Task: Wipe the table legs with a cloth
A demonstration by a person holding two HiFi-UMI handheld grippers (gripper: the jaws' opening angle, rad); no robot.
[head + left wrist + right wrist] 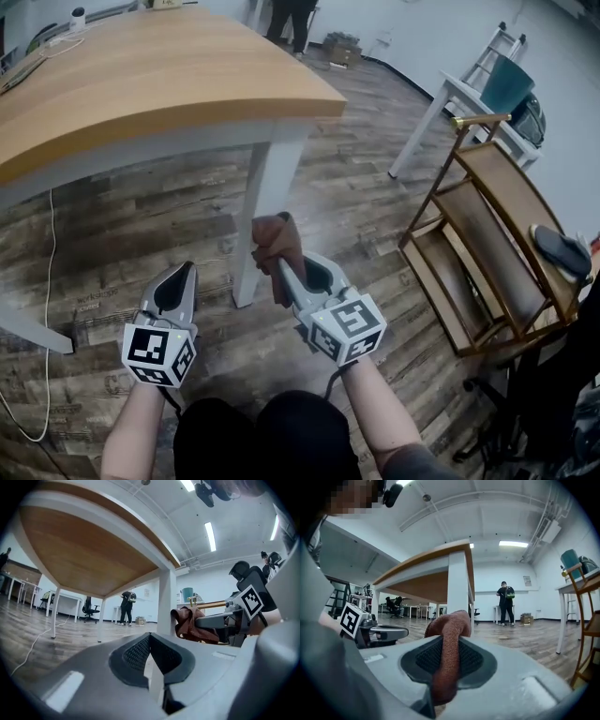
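Right gripper, fingers clamped on the cloth, points at the table leg; left gripper, fingers closed.

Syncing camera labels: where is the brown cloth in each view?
Head view: cloth at centre, by the table leg.
Left gripper view: right of centre, beside the leg.
Right gripper view: bottom centre, between the right gripper's jaws.
Shared landmark: white table leg.
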